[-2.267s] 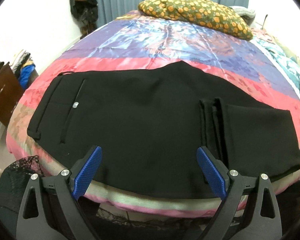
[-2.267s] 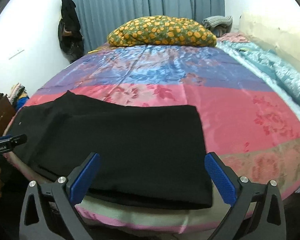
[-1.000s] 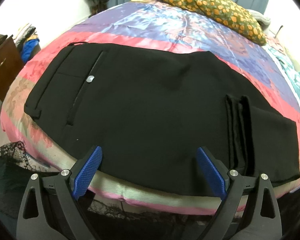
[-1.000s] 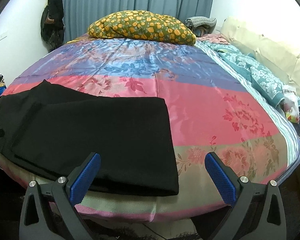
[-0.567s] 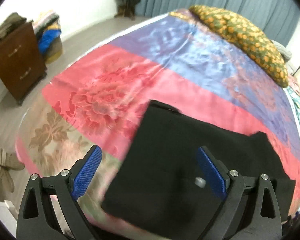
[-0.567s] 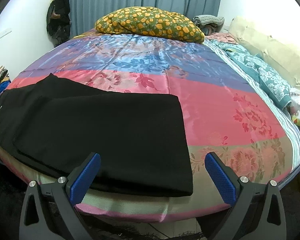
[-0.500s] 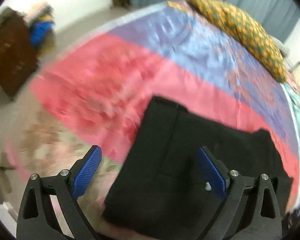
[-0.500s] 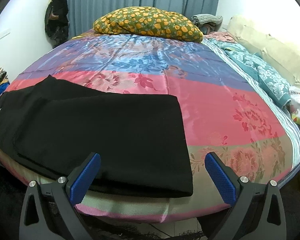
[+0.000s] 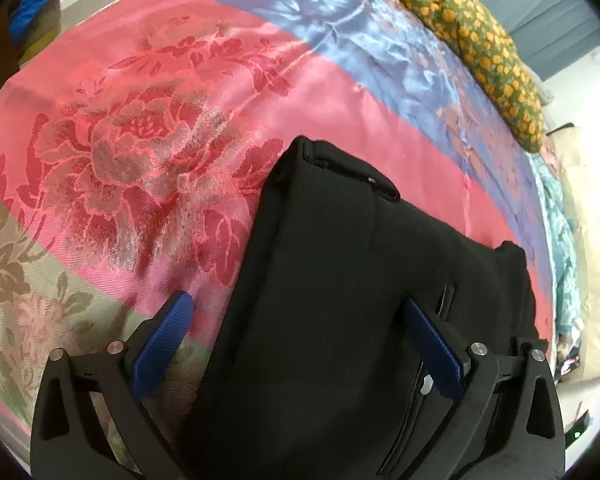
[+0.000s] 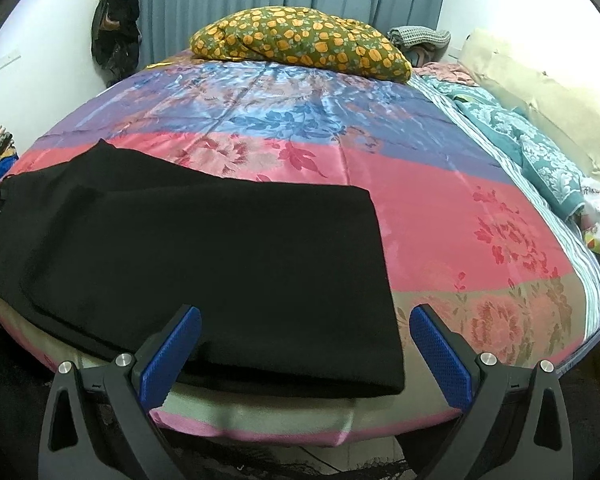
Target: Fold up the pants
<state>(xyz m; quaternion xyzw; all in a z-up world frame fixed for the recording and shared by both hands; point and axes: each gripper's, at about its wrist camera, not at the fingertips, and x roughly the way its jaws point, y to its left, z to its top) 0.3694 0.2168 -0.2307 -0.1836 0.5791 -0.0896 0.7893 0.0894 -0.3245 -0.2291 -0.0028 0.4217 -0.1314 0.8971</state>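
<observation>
Left gripper (image 9: 300, 336) hangs wide open over the waistband end of the black pants (image 9: 340, 300), which lie flat on the satin bedspread (image 9: 140, 140) directly ahead. Right gripper (image 10: 306, 338), equally spread, faces the folded leg end. Soft, limp cloth likely drapes and slides on satin; pinching the thicker waistband corner (image 9: 306, 148) seems best.

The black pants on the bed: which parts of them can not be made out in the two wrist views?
- Left wrist view: the near end of the black pants is hidden behind the left gripper.
- Right wrist view: their left end is cut off by the picture edge.
- Both views: layers under the top fold are covered by it.
</observation>
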